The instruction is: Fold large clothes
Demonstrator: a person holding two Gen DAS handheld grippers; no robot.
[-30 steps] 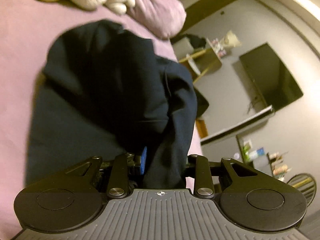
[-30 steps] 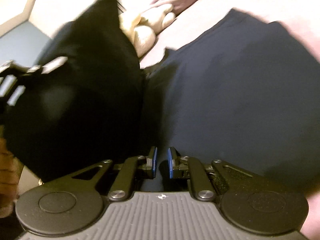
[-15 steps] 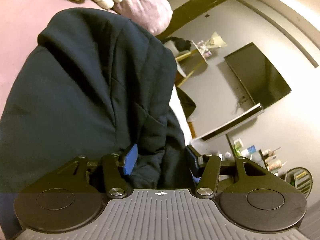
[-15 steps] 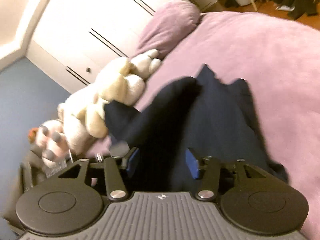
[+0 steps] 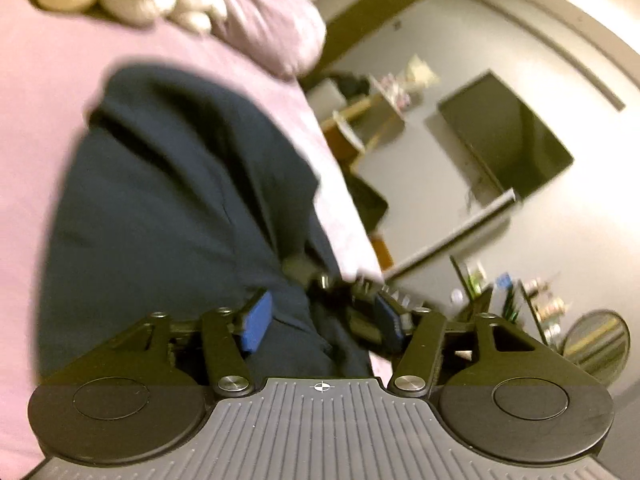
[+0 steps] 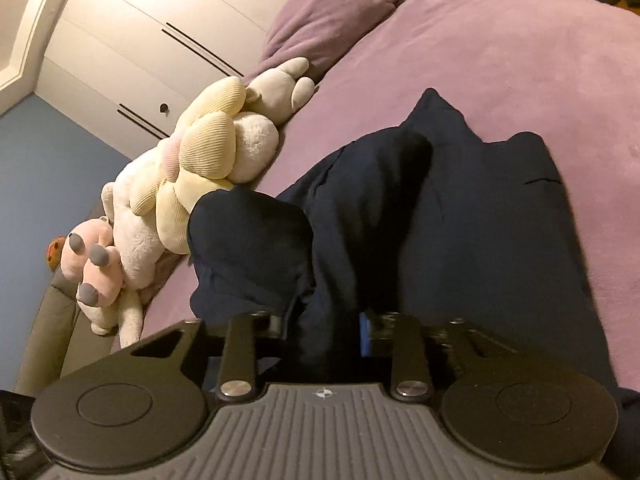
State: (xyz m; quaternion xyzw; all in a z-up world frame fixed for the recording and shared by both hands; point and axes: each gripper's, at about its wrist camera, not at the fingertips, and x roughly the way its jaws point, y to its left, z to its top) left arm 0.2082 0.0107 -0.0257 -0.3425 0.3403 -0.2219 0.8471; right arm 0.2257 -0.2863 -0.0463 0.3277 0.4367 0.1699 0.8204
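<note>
Left gripper (image 5: 320, 322) is opening, jaws spreading off the dark garment (image 5: 180, 208) that is lying on the purple bed (image 5: 48, 92); my right gripper (image 6: 324, 330) is closing on a bunched fold of it, cloth between the pads. I'm risking the loose fold sliding apart, since I'm releasing one side before the other pinch is firm.
</note>
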